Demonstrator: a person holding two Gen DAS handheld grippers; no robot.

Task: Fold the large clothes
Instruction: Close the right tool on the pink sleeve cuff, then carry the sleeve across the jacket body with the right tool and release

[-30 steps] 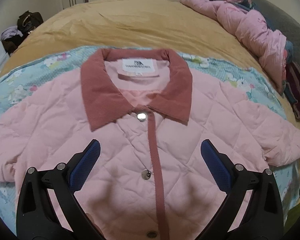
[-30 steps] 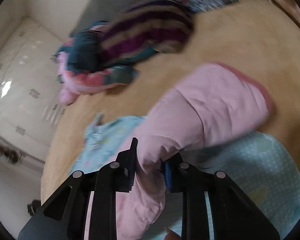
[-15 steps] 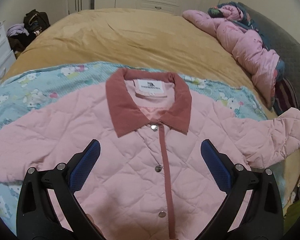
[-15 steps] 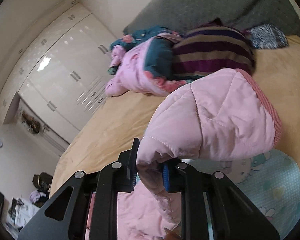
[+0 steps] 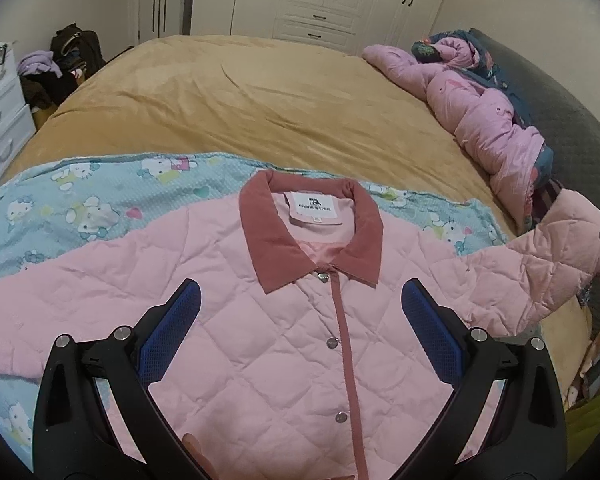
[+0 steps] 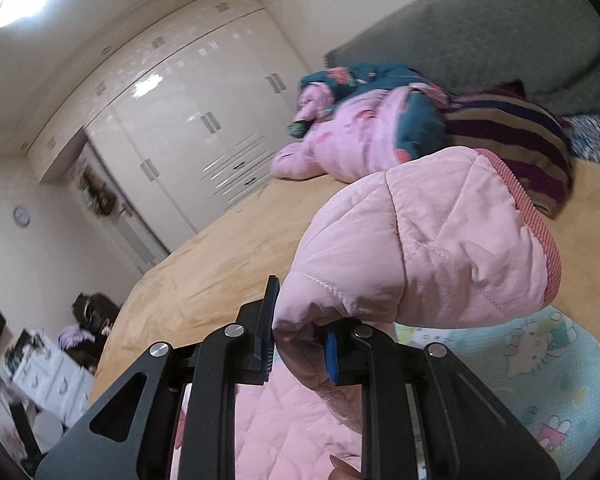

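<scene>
The right claw (image 6: 296,340) grips the jacket (image 5: 260,320) sleeve (image 6: 420,240), lifted; the body lies at nine o'clock. The left claw (image 5: 300,320) hangs open above it.

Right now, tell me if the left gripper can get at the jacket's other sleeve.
Probably yes: the left gripper is open and holds nothing, and the flat sleeve lies uncovered on the blanket beside it.

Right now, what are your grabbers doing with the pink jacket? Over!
Right gripper shut on jacket sleeve, sleeve off the bed. Left gripper open, empty, above jacket front. Jacket buttoned, flat on blanket. Nothing in the way.
</scene>
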